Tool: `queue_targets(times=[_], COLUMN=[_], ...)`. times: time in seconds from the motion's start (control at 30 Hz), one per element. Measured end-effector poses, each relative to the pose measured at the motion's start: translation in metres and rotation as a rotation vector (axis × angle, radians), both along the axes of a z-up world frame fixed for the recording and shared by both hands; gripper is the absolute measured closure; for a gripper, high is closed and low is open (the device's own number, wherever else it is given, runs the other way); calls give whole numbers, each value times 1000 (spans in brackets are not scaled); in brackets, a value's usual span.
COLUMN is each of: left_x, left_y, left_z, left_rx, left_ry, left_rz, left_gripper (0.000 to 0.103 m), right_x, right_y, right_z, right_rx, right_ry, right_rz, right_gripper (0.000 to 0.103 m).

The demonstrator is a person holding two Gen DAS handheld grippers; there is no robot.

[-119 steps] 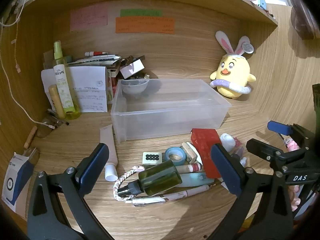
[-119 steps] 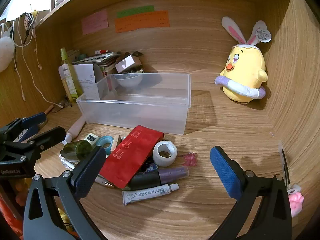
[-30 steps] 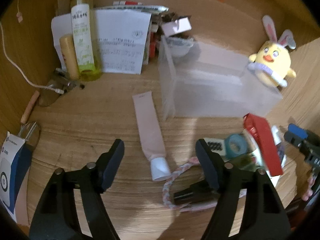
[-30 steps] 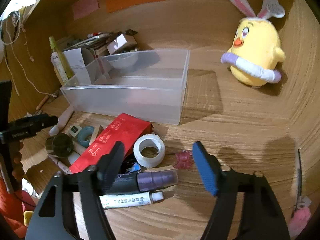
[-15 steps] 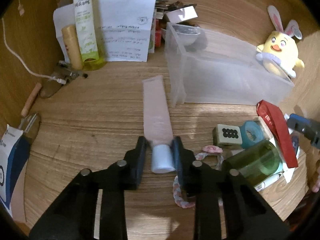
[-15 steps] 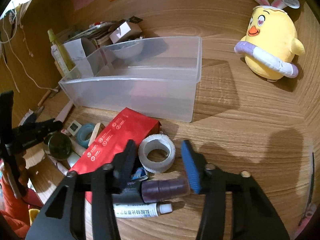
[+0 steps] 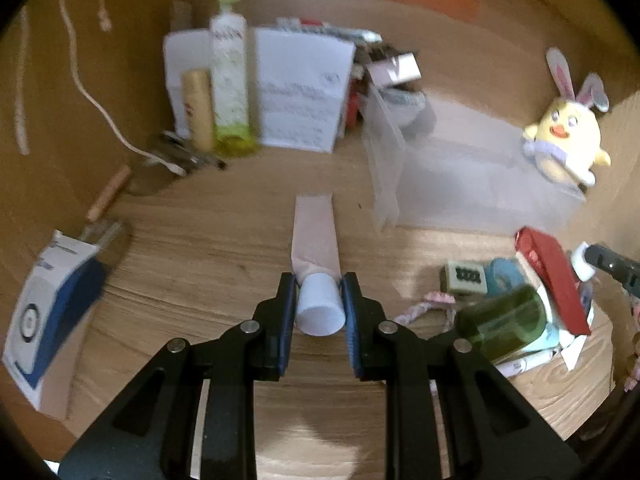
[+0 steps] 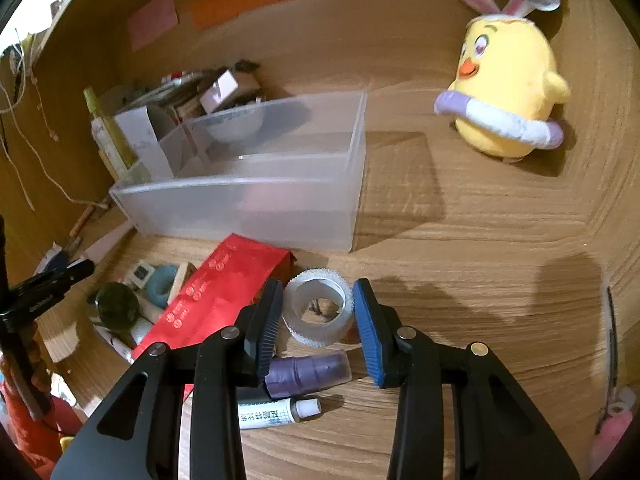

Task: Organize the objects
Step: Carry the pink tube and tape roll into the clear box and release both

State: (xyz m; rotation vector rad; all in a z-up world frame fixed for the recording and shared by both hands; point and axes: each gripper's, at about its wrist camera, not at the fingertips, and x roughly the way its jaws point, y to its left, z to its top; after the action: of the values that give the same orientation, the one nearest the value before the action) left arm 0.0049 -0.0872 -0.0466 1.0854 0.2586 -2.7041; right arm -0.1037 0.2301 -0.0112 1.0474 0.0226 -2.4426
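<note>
My left gripper is shut on the white cap of a pale pink tube that lies on the wooden desk. My right gripper has a finger on each side of a white tape roll, both pads at its rim. The clear plastic bin stands behind the pile and also shows in the left wrist view. The pile holds a red packet, a purple tube, a small white tube, a green bottle and a blue tape roll.
A yellow plush chick sits at the back right. Bottles, papers and a small bowl stand at the back left. A white and blue box lies at the left. A cable hangs on the left wall.
My left gripper has closed onto the pink tube's cap. My right gripper has moved down and forward, and its fingers have narrowed around the white tape roll.
</note>
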Motion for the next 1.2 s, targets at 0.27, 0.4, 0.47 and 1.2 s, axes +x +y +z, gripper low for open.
queue_targets(times=[0.27, 0.4, 0.47, 1.2], left_x=[8, 8, 7, -117], left_y=[-5, -5, -5, 50], left_z=[39, 62, 75, 79], left_rx=[-23, -58, -65, 19], left_ry=[117, 181, 214, 120], left_rz=[30, 34, 20, -277], left_gripper=[81, 81, 81, 81], right_x=[7, 7, 6, -72], right_y=[8, 7, 7, -69], right_z=[30, 43, 50, 69], right_rx=[-41, -45, -49, 40], right_ry=[99, 137, 154, 161], right_rz=[-22, -21, -20, 111], right_gripper=[69, 69, 69, 69])
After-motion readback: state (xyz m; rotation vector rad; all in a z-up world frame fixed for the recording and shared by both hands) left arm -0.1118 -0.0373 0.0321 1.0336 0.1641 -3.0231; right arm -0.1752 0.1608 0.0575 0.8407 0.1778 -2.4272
